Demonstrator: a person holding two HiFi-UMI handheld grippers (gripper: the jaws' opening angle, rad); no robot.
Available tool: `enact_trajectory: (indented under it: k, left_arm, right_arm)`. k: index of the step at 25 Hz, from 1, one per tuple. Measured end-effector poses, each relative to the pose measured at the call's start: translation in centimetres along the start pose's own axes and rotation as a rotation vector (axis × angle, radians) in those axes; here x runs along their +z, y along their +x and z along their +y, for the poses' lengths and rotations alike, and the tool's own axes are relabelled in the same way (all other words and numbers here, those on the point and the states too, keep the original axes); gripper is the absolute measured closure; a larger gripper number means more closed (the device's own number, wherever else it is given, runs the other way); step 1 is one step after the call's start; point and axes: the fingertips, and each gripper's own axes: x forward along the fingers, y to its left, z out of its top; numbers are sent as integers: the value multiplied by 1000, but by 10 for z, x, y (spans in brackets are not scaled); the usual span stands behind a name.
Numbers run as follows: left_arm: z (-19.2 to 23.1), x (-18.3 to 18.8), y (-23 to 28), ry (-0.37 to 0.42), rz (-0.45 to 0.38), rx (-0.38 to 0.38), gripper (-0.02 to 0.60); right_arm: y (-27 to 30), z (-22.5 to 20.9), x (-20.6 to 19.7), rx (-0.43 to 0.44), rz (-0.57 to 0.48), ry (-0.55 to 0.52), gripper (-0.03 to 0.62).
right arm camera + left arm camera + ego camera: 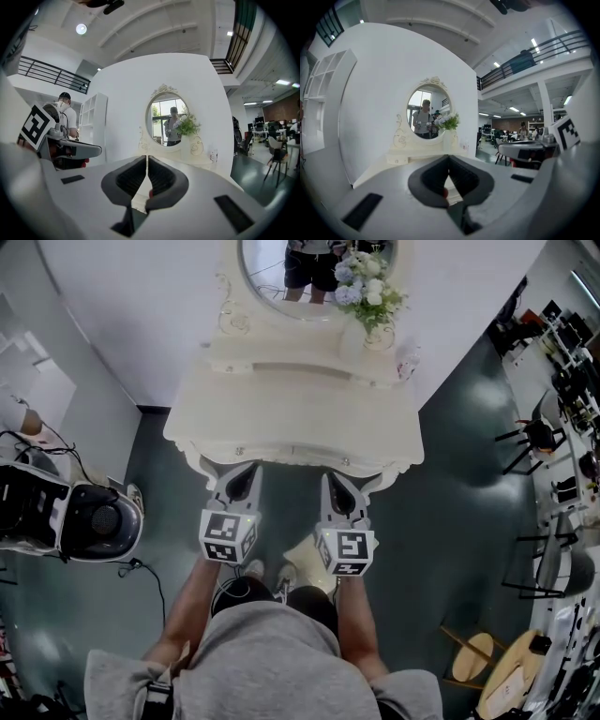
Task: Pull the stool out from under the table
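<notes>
A cream dressing table (291, 418) with an oval mirror (281, 282) stands against the white wall. No stool shows in any view; the space under the tabletop is hidden. My left gripper (240, 474) and right gripper (337, 484) are side by side at the table's front edge, pointing toward it. Both are shut with nothing between the jaws. In the left gripper view the left gripper (449, 162) has its tips together above the tabletop (393, 171). The right gripper (147, 161) is the same in the right gripper view, facing the mirror (168, 119).
A vase of flowers (368, 292) stands at the table's back right. A white and black machine (80, 519) with cables lies on the floor at left. Black chairs (534, 437) and round wooden furniture (506, 671) are at right. The person's feet (267, 577) are between the grippers.
</notes>
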Motion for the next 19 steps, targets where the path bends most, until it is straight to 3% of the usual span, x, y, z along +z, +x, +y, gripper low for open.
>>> enact_trajectory:
  k: [19]
  left_arm:
    - [-9,-3,-7,9,10,-7,577]
  right_arm:
    - [-15,1,2,-1,-14,10,568]
